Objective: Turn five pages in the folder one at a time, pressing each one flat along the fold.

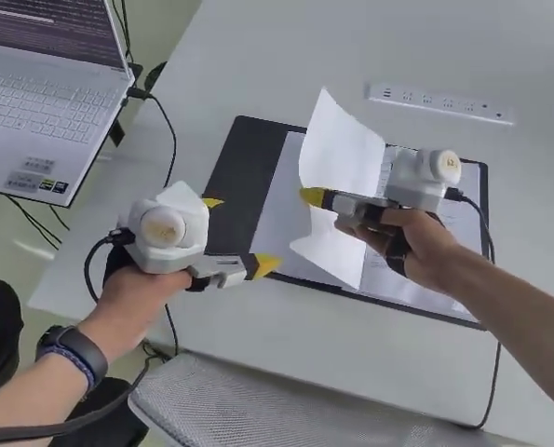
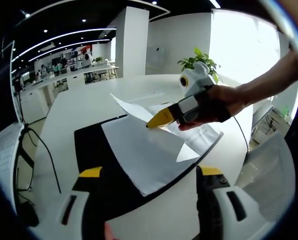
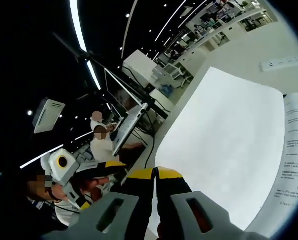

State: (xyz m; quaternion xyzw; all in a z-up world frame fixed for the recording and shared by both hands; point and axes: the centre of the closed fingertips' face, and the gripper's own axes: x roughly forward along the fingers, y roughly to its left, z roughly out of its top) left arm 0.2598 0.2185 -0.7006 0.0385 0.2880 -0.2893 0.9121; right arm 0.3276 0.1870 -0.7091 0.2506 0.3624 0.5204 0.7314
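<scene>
A black folder [image 1: 241, 172] lies open on the white table [image 1: 258, 56]. My right gripper [image 1: 312, 196] is shut on the edge of a white page [image 1: 340, 154] and holds it lifted and curled above the folder. In the right gripper view the shut gripper [image 3: 154, 174] pinches that blank page [image 3: 229, 145], with a printed page [image 3: 295, 150] beyond it. My left gripper [image 1: 239, 235] hovers open over the folder's near left corner, holding nothing. Its view shows the open gripper [image 2: 151, 172] above the folder [image 2: 91, 142], facing the right gripper [image 2: 161, 118] and the raised page [image 2: 133, 107].
An open laptop [image 1: 44, 84] sits at the far left with a cable [image 1: 169, 130] trailing past the folder. A white power strip [image 1: 439, 102] lies behind the folder. A mesh chair back [image 1: 258, 410] is at the near table edge.
</scene>
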